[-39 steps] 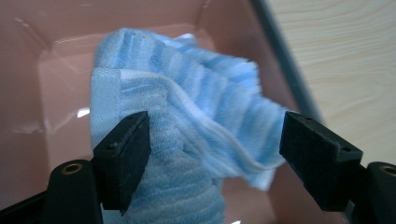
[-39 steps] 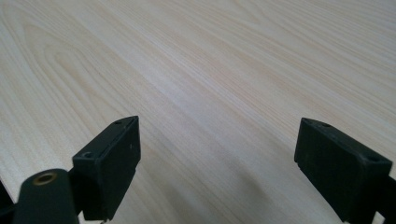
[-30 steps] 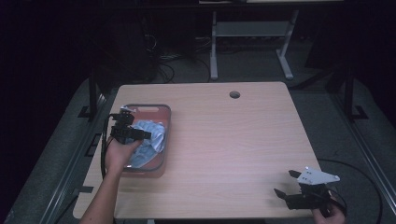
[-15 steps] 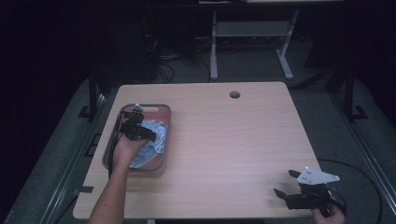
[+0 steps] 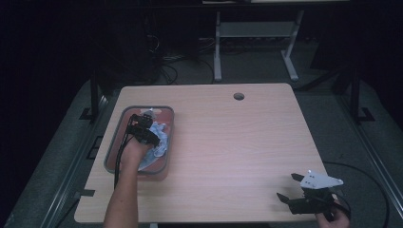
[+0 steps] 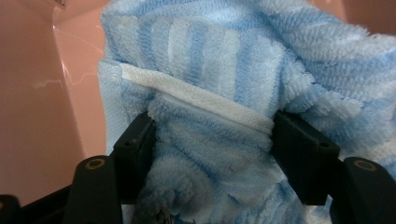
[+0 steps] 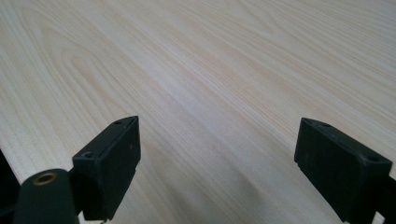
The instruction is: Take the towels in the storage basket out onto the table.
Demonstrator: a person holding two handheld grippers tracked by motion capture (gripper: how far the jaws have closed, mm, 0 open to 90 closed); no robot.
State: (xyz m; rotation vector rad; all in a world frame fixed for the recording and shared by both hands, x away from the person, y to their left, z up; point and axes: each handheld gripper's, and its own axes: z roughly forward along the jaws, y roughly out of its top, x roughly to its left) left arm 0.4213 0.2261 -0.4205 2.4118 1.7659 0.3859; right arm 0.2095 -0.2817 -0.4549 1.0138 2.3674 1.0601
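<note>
- I am working at a pale wood-grain tabletop, with a round cable hole near its far edge.
- The room around it is lying in deep shadow; a light metal stand and loose cables are showing on the grey floor beyond the far edge.
- A shallow pinkish tray with a grey rim is sitting at the left part of the tabletop, and the blue-and-white striped towel is lying bunched inside it.
- My left tongs are reaching down into the tray; in the left gripper view the jaws have just been closing, and a fold of the towel with its white hem band is sitting between them, both pads pressing into the fluffy cloth.
- The tray's pink floor is showing beside the towel in that view.
- My right tongs are resting over the near right corner of the tabletop, well apart from the tray, jaws standing wide with nothing between them; in the right gripper view bare wood grain is lying between the pads.
- I am finding no brand, label or readable writing anywhere on the towel, tray or tabletop.
</note>
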